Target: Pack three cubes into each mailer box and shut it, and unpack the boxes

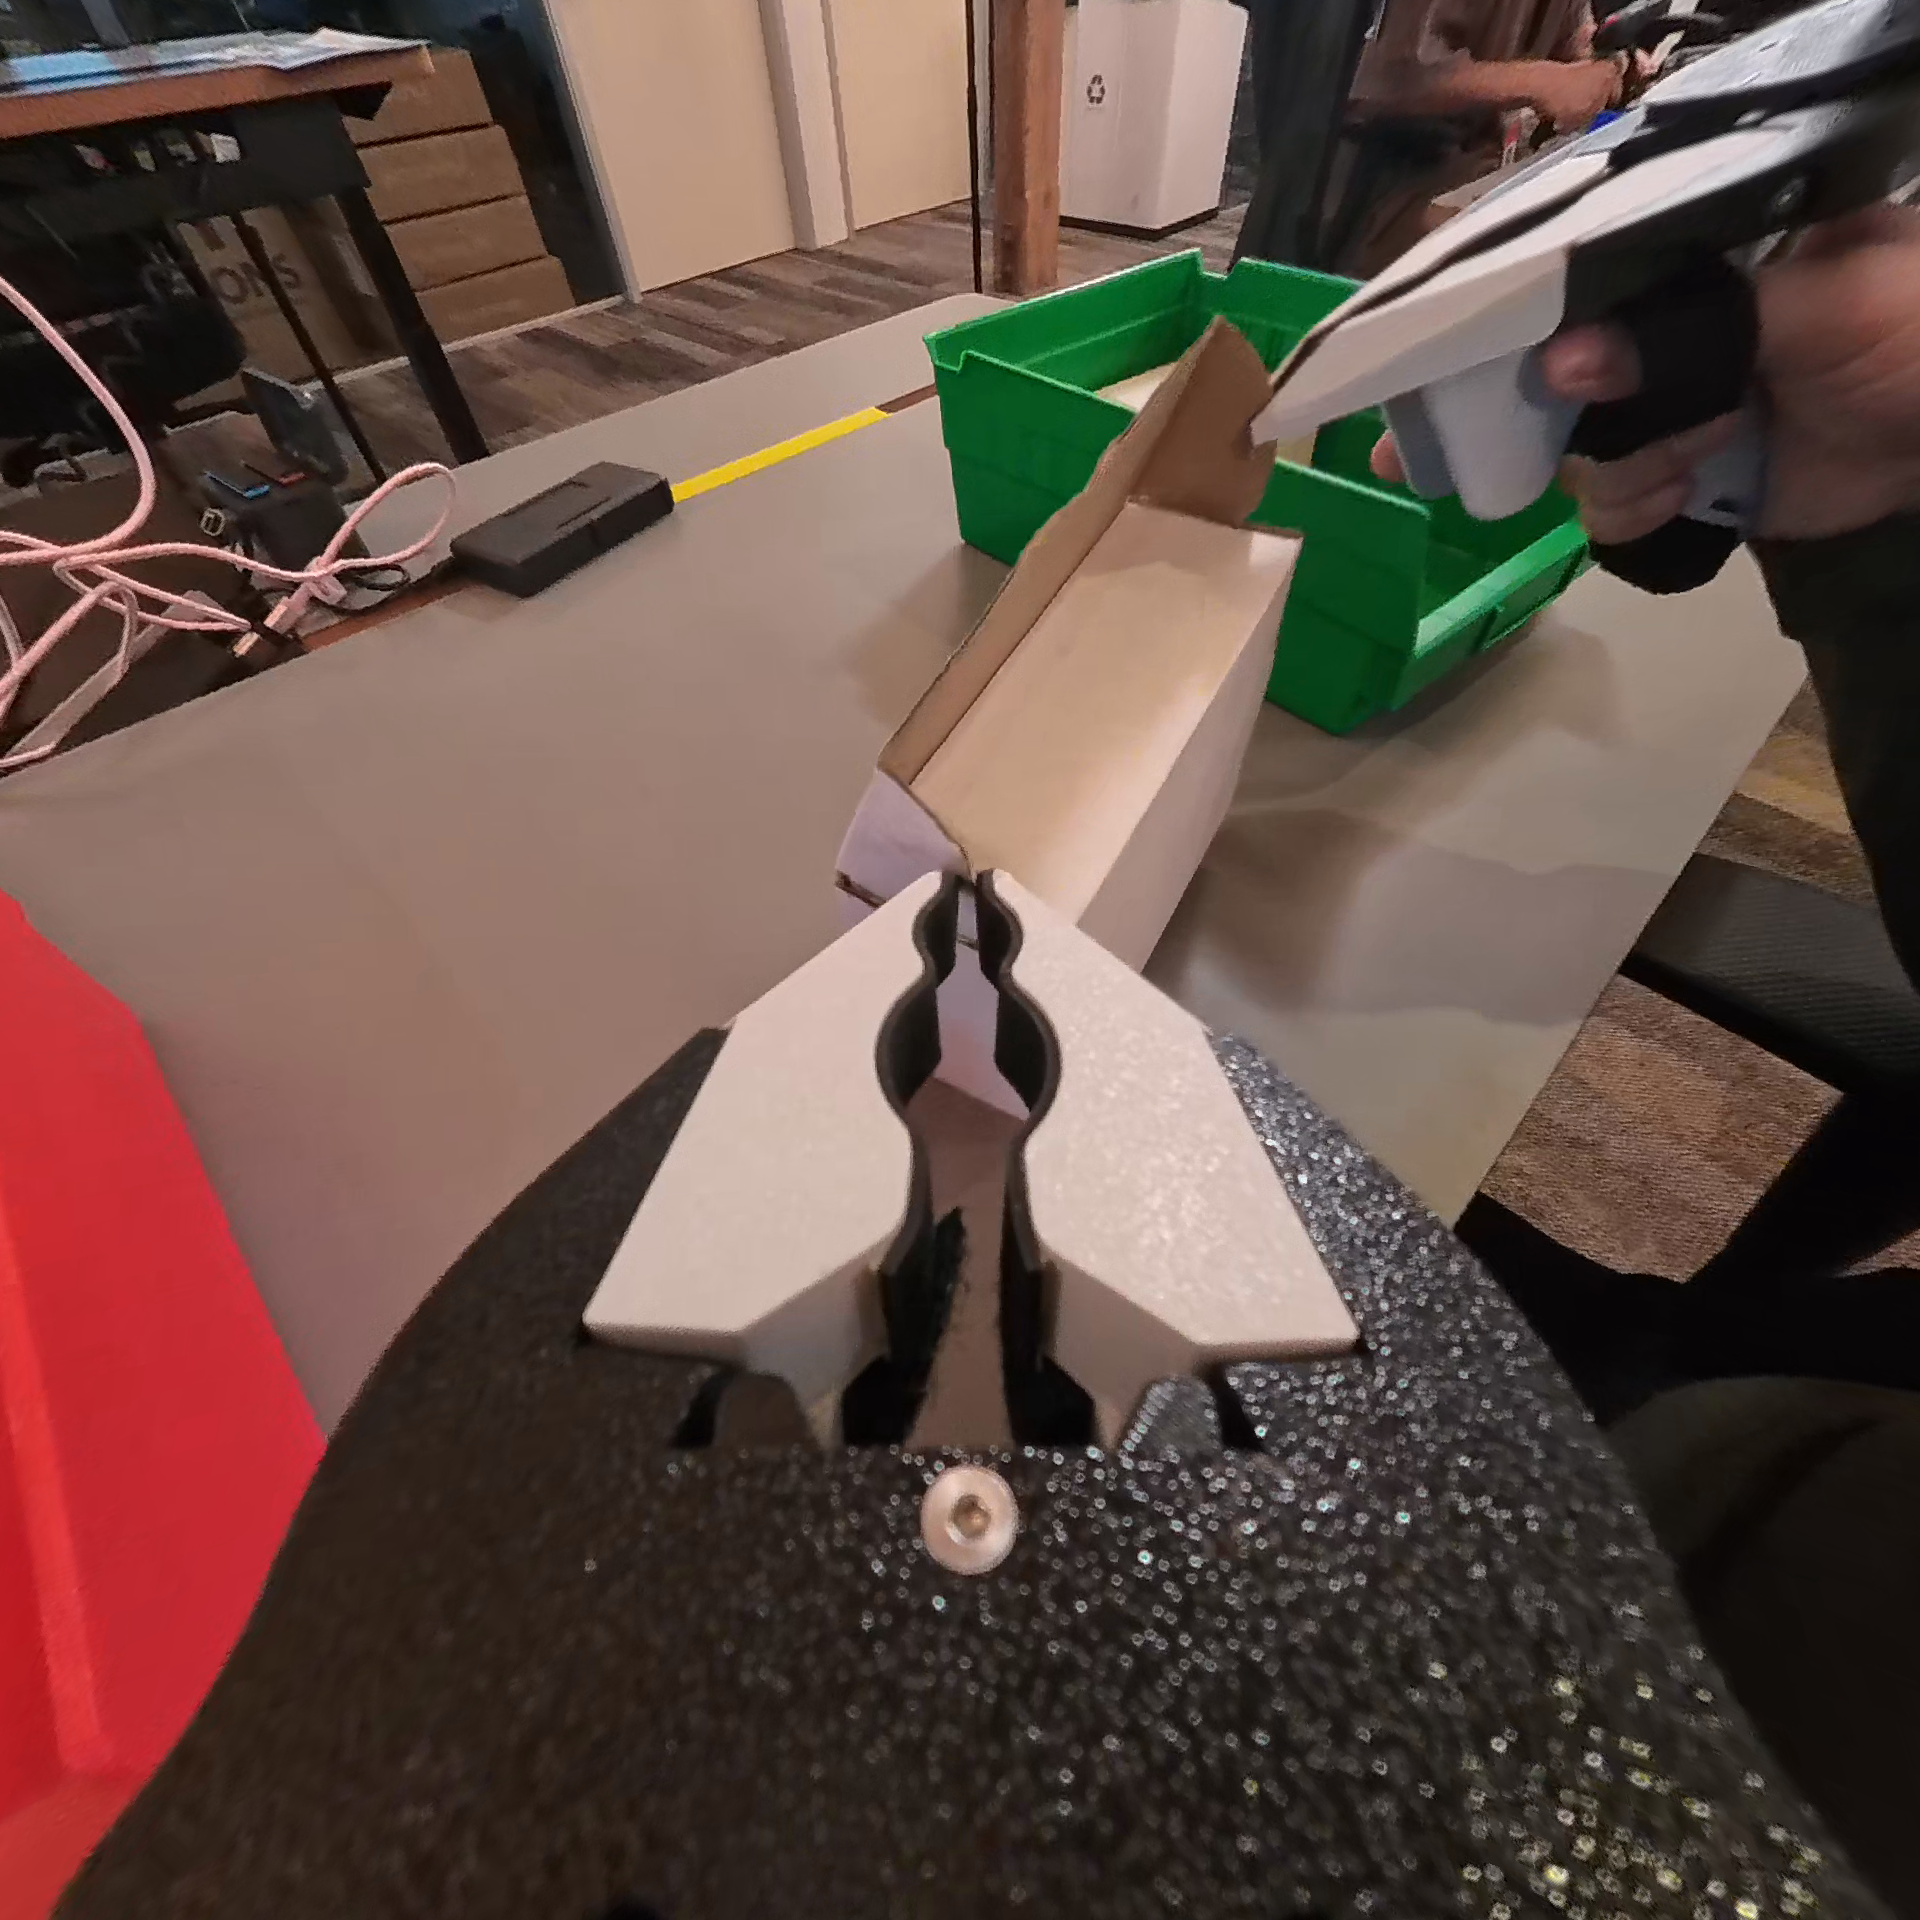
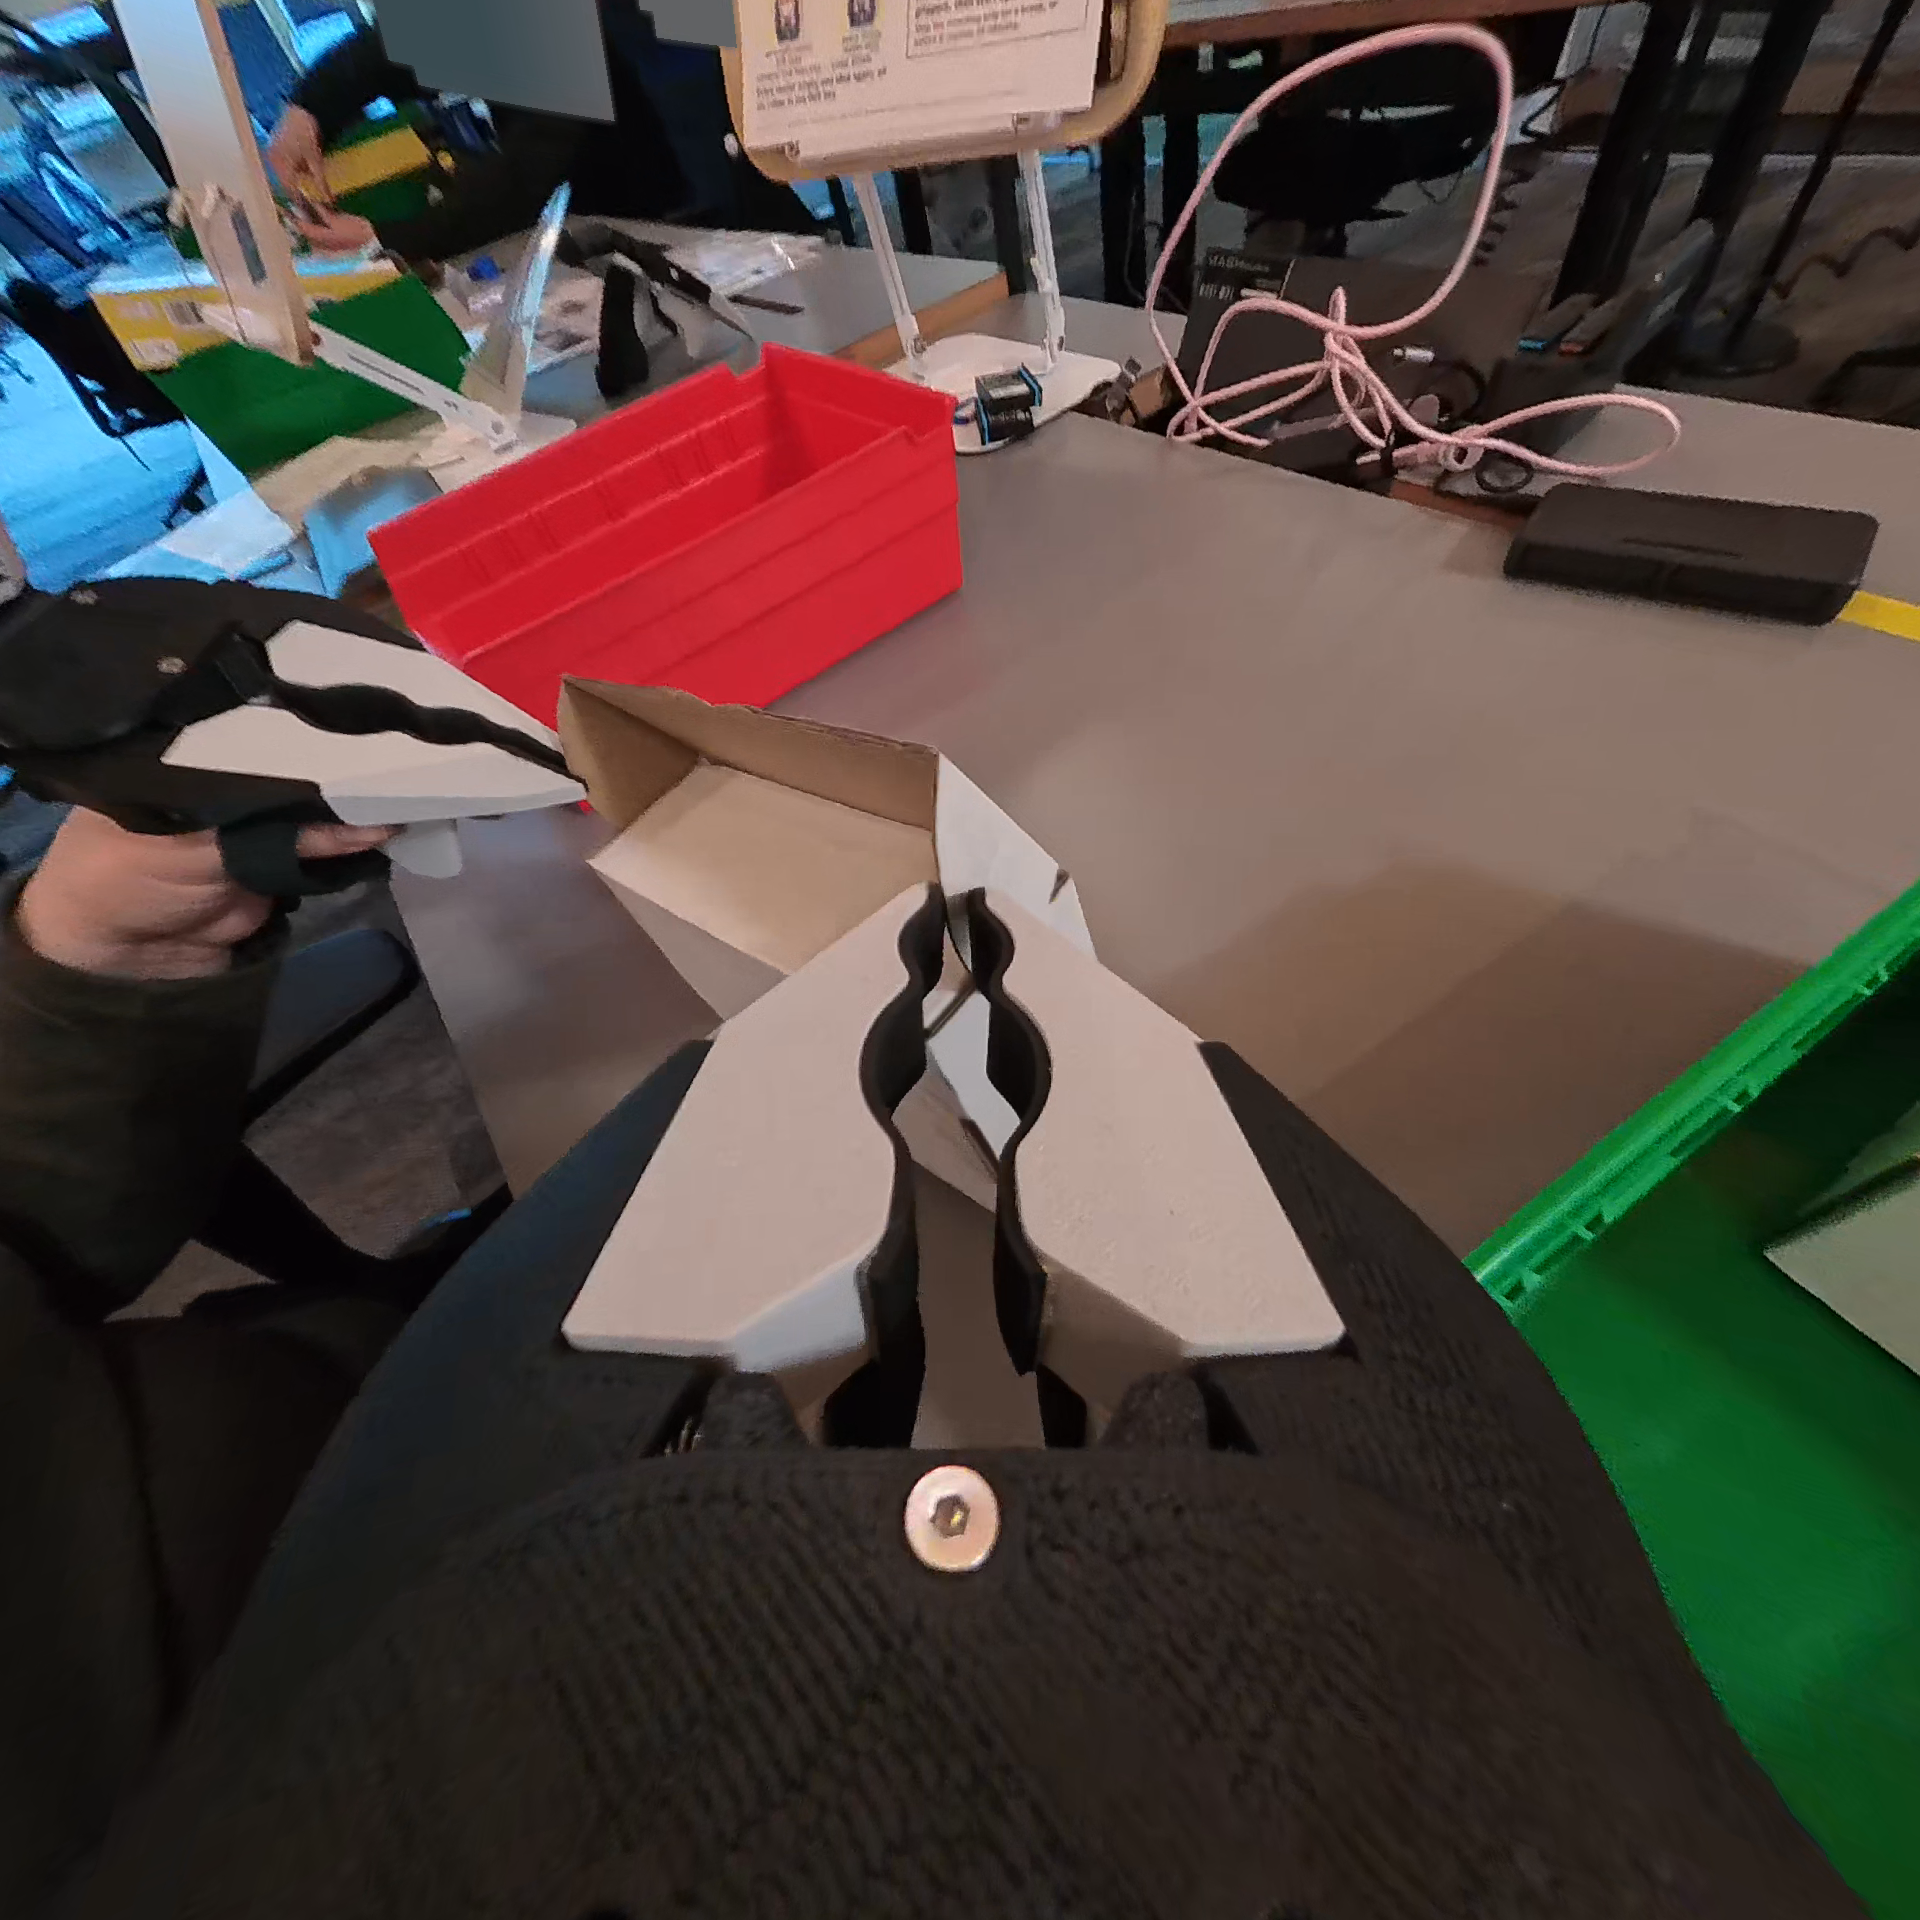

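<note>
**Mailer box held at two flaps above the table**

Mailer box [image 1: 1101, 717] is seen in the middle of both views, over the grey table [image 1: 520, 831], between the green bin [image 1: 1351, 582] at the upper right of the left wrist view and the red bin [image 2: 675, 540] at the upper left of the right wrist view. The left gripper [image 1: 968, 883] is pinched on a thin flap at the near end of the box; the right gripper [image 2: 958, 902] is closed on the flap at the other end.

For this step, both flaps should probably be pulled apart evenly and slowly, so that the cardboard is not torn and the box is not twisted.

The box is long and narrow, white outside and brown inside. Its lid is lifted. No cubes can be seen inside it.
</note>
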{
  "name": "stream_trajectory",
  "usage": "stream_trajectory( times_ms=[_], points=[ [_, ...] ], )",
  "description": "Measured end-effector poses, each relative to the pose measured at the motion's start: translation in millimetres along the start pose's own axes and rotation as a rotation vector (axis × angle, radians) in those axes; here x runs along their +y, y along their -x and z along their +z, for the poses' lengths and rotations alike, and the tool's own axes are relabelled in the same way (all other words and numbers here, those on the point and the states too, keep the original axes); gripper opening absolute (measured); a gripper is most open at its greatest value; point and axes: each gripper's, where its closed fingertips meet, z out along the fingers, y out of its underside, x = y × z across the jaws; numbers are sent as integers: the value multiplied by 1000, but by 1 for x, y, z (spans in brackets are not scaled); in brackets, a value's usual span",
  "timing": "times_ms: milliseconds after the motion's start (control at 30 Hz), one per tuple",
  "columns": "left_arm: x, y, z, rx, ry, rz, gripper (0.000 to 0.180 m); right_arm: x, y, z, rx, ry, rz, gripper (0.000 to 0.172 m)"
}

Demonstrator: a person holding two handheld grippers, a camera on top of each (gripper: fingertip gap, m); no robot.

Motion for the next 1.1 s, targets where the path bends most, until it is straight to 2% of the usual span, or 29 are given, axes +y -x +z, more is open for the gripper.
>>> stream_trajectory(
  times_ms=[267,300,367,400,433,500,600,700,767,833,933,1100],
  points=[
    [-5,-4,2,32,-79,11,3,2,-9,-8,0,-2,-2,2],
    [-8,-2,0,20,-111,31,14,2,-10,-9,3,0,-4,1],
    [-12,5,-3,-30,-161,76,69,4,-16,-11,25,7,-10,0],
    [-13,7,-3,-32,-172,83,101,4,-16,-11,22,7,-7,0],
    [-11,5,-1,-10,-161,82,124,3,-16,-11,15,4,-2,0],
    [-2,-2,8,69,-130,73,137,4,-17,-11,13,5,1,0],
    [14,-9,27,143,-80,55,136,4,-16,-10,13,5,2,0],
    [28,-13,45,173,-24,52,124,3,-13,-9,-2,0,11,0],
    [33,-16,53,189,-6,61,109,2,-9,-8,-25,-7,29,1],
    [36,-19,57,199,9,90,74,2,-7,-7,-42,-12,54,1],
    [34,-17,59,153,-5,120,72,2,-7,-5,-46,-11,68,1],
    [36,-15,60,145,48,40,70,0,0,1,-70,-24,87,3]
  ],
)
